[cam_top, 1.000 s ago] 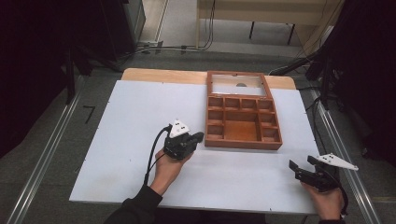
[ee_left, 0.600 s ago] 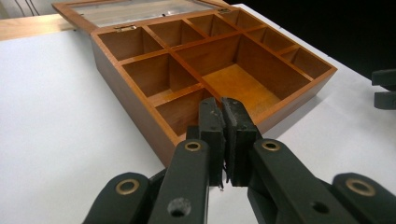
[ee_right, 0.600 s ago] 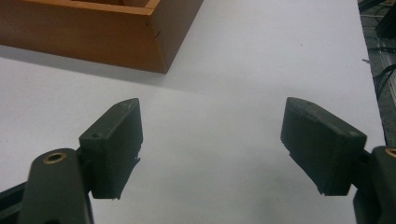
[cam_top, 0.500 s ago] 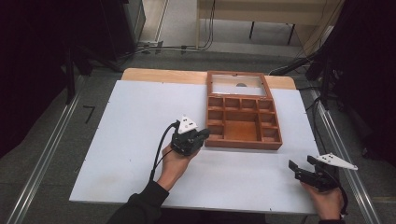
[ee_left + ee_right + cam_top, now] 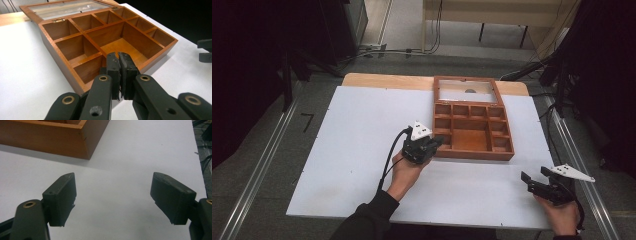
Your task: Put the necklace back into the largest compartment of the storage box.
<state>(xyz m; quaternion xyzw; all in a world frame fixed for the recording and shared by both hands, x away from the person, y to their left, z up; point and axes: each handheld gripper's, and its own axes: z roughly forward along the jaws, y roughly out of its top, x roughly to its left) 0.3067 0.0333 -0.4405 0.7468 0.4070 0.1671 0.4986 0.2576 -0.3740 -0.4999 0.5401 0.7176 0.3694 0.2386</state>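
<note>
A wooden compartment box (image 5: 473,132) stands on the white table (image 5: 357,145), toward its far right part. Its glass-paned lid (image 5: 467,91) lies open and flat behind it, and through the pane a small dark spot is seen, which is too small to identify. The compartments that can be seen into look bare wood; in the high view the near wall hides the floor of the front row.

The left gripper (image 5: 432,145) is clenched. In the left gripper view (image 5: 121,72) its two black jaws press flat against each other with nothing between them. Their tips stand at the near left corner of the box, over the front wall; from these pictures I cannot tell if they touch the wood or are just above it. In the high view the person's left hand (image 5: 404,172) and the gripper body cover that corner, and the black cable (image 5: 389,160) goes down along the wrist. The dark sleeve is cut off at the bottom edge.

The right gripper (image 5: 534,181) is released: in the right gripper view (image 5: 112,200) the jaws stand wide apart over bare table, holding nothing. It is well apart from the box, near the front right corner of the table. That view cuts off the box except one lower corner (image 5: 82,140). The right hand (image 5: 562,215) is partly cut off by the picture edge.
</note>
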